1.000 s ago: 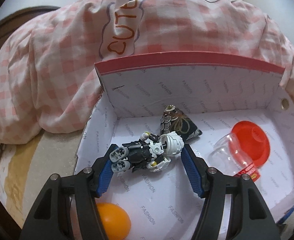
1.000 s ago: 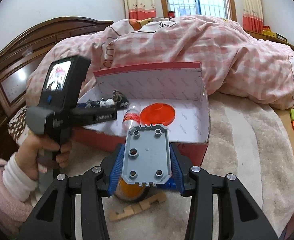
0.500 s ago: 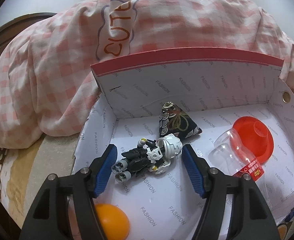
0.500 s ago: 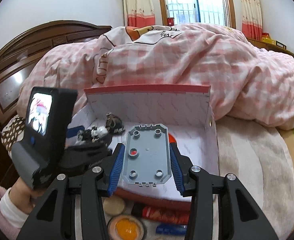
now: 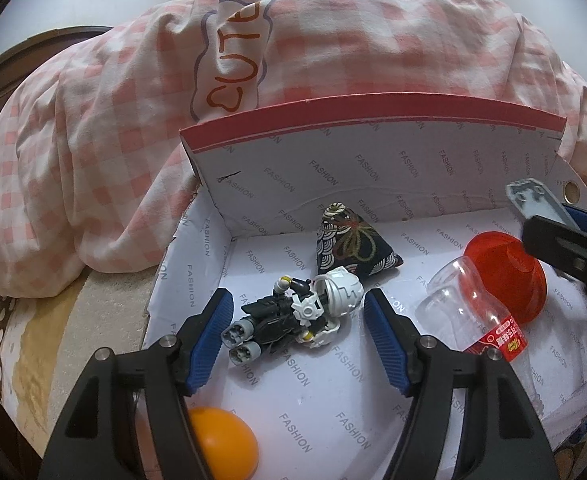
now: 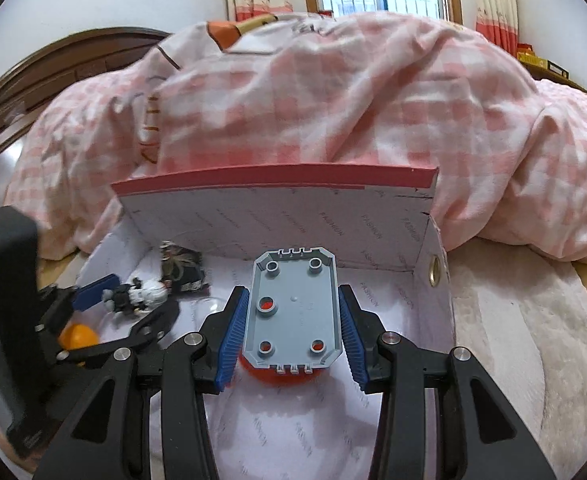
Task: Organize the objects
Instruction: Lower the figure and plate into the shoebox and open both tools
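A white-lined cardboard box with a red rim (image 5: 373, 114) (image 6: 277, 174) lies on the bed. On its floor rests a black-and-white toy robot (image 5: 297, 314) (image 6: 139, 295). My left gripper (image 5: 298, 334) (image 6: 133, 300) straddles it, jaws opening, pads clear of the toy. My right gripper (image 6: 292, 318) is shut on a grey plastic plate (image 6: 293, 312) (image 5: 533, 200), held above the box's right half over a red funnel (image 5: 505, 276) (image 6: 277, 374).
Also in the box: a dark patterned pouch (image 5: 351, 240), a clear plastic bottle (image 5: 465, 312), an orange ball (image 5: 221, 442). A pink checked quilt (image 5: 173, 100) heaps behind the box. A beige blanket (image 6: 513, 320) lies to the right.
My left gripper's jaws widened and came off the toy robot, which now lies on the box floor. My right gripper carried the grey plate forward from outside the box to above its inside.
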The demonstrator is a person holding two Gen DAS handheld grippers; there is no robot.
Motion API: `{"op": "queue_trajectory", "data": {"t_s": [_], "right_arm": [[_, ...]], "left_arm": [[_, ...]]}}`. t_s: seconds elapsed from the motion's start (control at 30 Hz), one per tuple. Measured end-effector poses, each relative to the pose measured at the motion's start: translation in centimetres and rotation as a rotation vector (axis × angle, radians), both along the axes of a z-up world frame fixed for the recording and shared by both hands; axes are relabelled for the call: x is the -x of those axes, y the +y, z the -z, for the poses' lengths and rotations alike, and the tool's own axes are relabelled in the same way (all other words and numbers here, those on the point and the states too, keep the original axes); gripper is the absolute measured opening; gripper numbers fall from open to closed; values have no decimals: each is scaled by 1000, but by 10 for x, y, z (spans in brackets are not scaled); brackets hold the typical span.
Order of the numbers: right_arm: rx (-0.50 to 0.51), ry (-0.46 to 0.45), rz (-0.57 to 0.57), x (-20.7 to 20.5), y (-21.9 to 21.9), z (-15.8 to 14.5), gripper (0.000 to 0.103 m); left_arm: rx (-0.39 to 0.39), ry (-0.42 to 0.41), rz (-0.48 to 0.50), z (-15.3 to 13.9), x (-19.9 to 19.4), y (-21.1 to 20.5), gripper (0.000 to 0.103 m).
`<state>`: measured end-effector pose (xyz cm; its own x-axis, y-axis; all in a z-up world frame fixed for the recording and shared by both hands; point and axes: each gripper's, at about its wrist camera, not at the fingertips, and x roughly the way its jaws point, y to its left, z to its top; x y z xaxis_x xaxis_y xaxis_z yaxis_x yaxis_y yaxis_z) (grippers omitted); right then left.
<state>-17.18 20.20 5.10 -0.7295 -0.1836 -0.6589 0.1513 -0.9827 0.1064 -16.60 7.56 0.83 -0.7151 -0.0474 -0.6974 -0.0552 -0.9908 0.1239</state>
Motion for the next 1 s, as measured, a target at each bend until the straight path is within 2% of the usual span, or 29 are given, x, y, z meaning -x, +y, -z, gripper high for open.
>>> {"op": "queue_trajectory", "data": {"t_s": [0.23,0.3,0.4,0.6,0.8,1.0], "right_arm": [[13,-37,-14,11,-1,9,46],[5,-24,-20,8,-2,8,57],[2,-3,-26,2,-4,4,61],[31,30,-10,-15,2,-8,63],[75,43,3,-36,11,-14,63],[109,65,7,-59,15,-18,63]], "left_arm": [[6,-2,3,2,-4,5,71],[0,1,9,1,-6,6,71],[-18,4,18,0,-11,6,71],[-79,5,52,-8,-25,6,71],[-69,25,72,-18,-44,12,71],[-97,24,68,-22,-61,7,71]]}}
